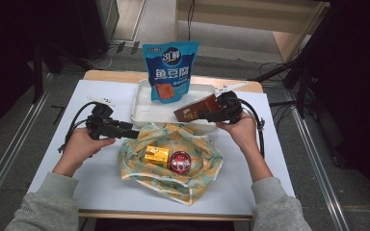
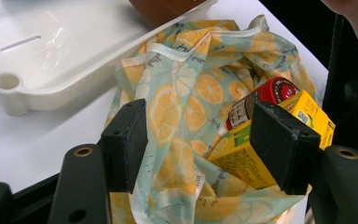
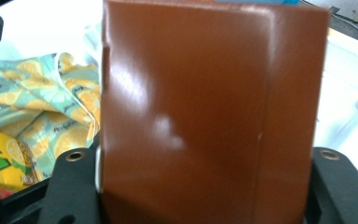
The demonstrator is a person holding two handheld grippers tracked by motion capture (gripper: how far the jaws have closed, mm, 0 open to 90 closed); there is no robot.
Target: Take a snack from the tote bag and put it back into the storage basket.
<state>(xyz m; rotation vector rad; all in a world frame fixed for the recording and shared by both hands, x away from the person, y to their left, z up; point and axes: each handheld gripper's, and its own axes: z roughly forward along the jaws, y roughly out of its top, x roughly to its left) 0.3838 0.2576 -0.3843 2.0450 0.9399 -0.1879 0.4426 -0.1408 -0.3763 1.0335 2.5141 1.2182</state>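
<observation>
Two hand-held grippers we hold, right hand-held gripper (image 1: 211,115) clamping brown carton (image 1: 196,109), left hand-held gripper (image 2: 205,144) released, jaws astride lemon-print bag (image 2: 186,88).

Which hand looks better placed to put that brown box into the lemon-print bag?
The right gripper, probably: it already grips the brown box above the tray's edge beside the bag. The left gripper stands open at the bag's rim.

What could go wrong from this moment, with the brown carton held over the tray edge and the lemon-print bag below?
1. The brown carton sits tilted in the right gripper; its glossy sides might slip in the jaws.
2. The lemon-print bag lies slack, and the left gripper has its jaws apart around the rim; the mouth may fold shut.
3. The yellow carton and red-lidded jar already fill the opening, so the carton may jam.
</observation>
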